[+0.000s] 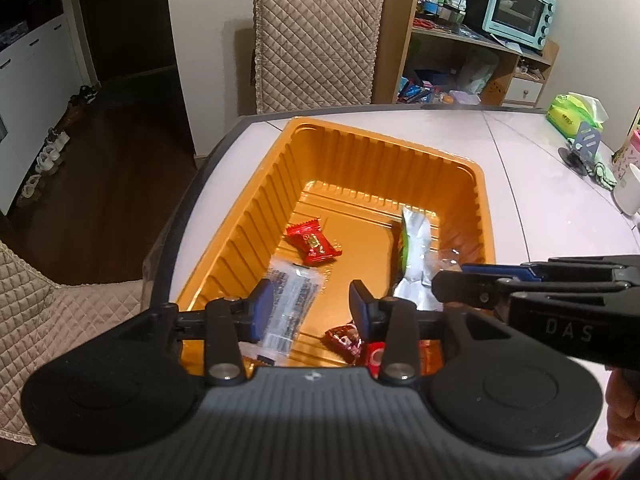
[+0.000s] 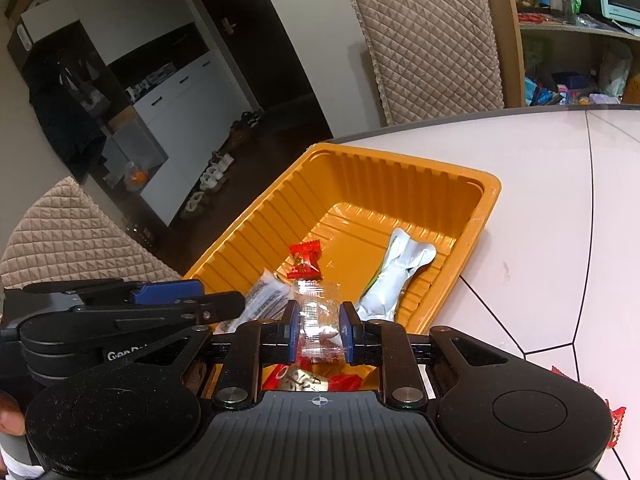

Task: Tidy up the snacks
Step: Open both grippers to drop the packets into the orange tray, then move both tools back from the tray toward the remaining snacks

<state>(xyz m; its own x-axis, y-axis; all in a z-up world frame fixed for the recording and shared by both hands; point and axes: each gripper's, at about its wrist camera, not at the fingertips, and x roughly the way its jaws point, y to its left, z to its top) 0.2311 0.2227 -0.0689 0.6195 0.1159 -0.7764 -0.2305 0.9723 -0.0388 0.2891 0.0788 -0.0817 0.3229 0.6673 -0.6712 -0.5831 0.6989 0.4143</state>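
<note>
We hold both grippers over the near end of the orange tray (image 1: 256,216), which sits on the white table (image 1: 532,184) by its rounded edge.

Nearest us, under the grippers at the tray's near wall, lie dark red wrappers (image 1: 344,338); from the right wrist view one of them (image 2: 304,382) carries gold writing we cannot read. Just beyond, by the tray's left wall, a clear packet (image 1: 290,306) printed with black text and a barcode lies flat; the print is too small to read. Further in, on the tray floor, a red candy (image 1: 314,244) with twisted ends lies alone. Against the tray's right wall a silver pouch (image 1: 414,256) with a green edge leans lengthwise.

Our left gripper (image 1: 310,308) has its blue-padded jaws spread and nothing between them; the clear packet lies below its left finger. It tilts steeply down into the tray. Our right gripper (image 2: 319,330) pinches a clear candy wrapper (image 2: 318,314) with red marks between its pads, held above the tray's near end and also pitched downward. Its arm shows the letters "DAS" in the left wrist view; the left gripper's body reads "Gen" and then is cut off.

Beyond the tray stands a quilted chair (image 1: 316,40), and right of it a shelf (image 1: 472,64) bearing a mint oven (image 1: 520,8).
</note>
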